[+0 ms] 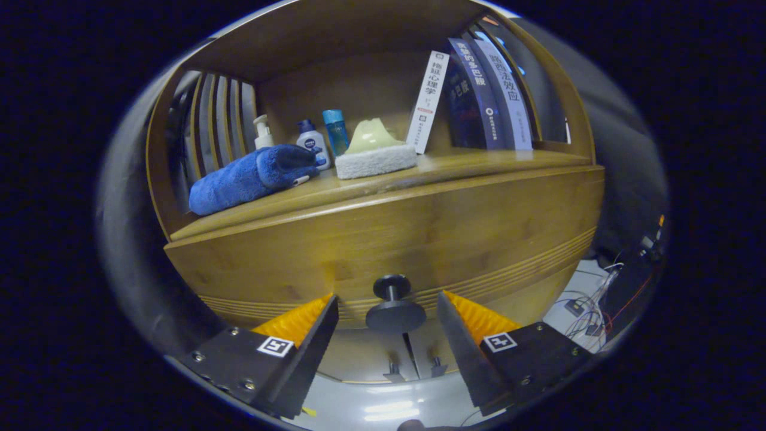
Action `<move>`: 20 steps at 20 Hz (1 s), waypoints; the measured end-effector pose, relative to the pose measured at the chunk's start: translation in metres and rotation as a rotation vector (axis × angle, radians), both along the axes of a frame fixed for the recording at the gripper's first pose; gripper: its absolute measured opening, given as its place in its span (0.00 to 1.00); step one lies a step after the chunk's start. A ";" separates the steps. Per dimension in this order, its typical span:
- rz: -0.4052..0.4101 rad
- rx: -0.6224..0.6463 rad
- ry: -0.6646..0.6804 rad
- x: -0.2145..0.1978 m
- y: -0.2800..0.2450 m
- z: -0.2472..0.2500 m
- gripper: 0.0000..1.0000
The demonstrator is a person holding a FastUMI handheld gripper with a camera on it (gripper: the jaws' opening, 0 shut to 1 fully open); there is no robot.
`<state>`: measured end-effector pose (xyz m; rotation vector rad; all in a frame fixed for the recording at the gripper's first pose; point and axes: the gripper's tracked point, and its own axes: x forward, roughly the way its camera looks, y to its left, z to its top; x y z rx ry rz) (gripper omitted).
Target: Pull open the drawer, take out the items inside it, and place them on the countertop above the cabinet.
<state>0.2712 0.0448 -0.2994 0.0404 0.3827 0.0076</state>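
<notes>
Gripper view: two fingers flank one knob; three books.

Pretty dim booth. Beyond the fingers there's a bamboo shelf unit with a slatted side. Glossy white floor below catches light glare, and loose cables sprawl off right of the fingers.

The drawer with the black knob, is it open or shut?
Shut: the drawer front sits flush under the countertop. Its knob lies between the open gripper fingers, untouched.
</notes>
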 end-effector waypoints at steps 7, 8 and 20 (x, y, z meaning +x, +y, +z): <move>0.037 0.030 -0.017 -0.041 0.016 0.028 0.99; 0.040 0.030 -0.022 -0.050 0.016 0.031 0.99; 0.054 0.153 -0.080 -0.157 0.019 0.107 0.99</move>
